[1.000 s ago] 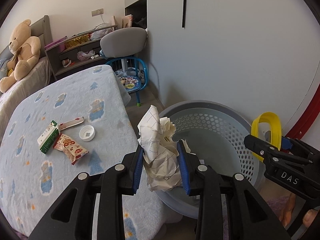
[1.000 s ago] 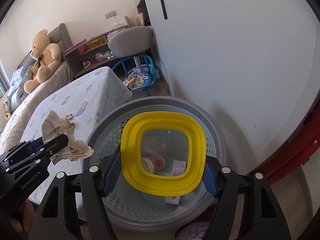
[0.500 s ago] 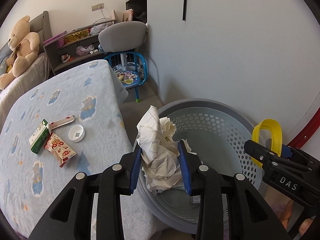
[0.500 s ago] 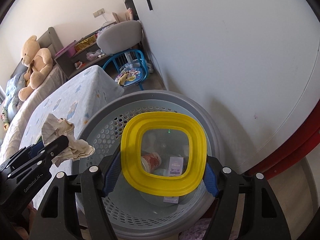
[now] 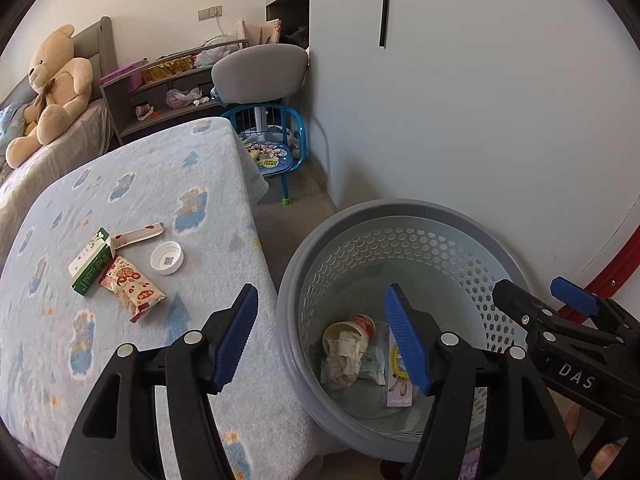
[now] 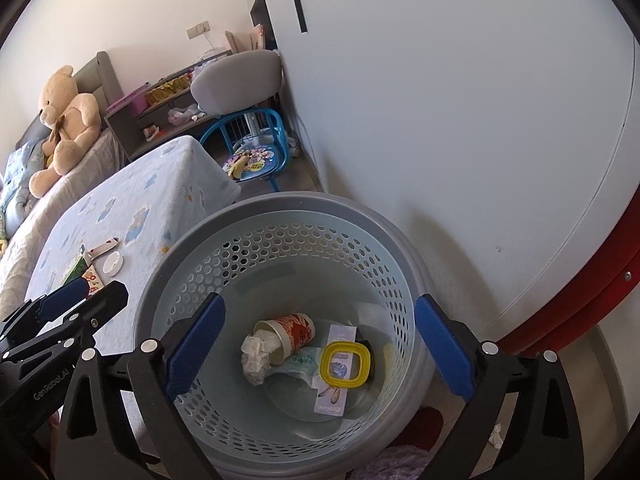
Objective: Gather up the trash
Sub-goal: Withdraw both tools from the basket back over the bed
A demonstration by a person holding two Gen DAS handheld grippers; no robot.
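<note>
Left hand-held gripper and right hand-held gripper are opening, empty, above the basket; crumpled paper and yellow ring lie inside. Next: fetch the wrappers from the bed.

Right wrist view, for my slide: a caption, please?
Right gripper opening, empty, above grey perforated plastic basket holding yellow square ring lid, crumpled paper and red-printed paper cup.

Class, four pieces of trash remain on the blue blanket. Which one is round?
The white bottle cap. It is a small disc lying open side up; the green carton, snack wrapper and torn strip are all elongated.
</note>
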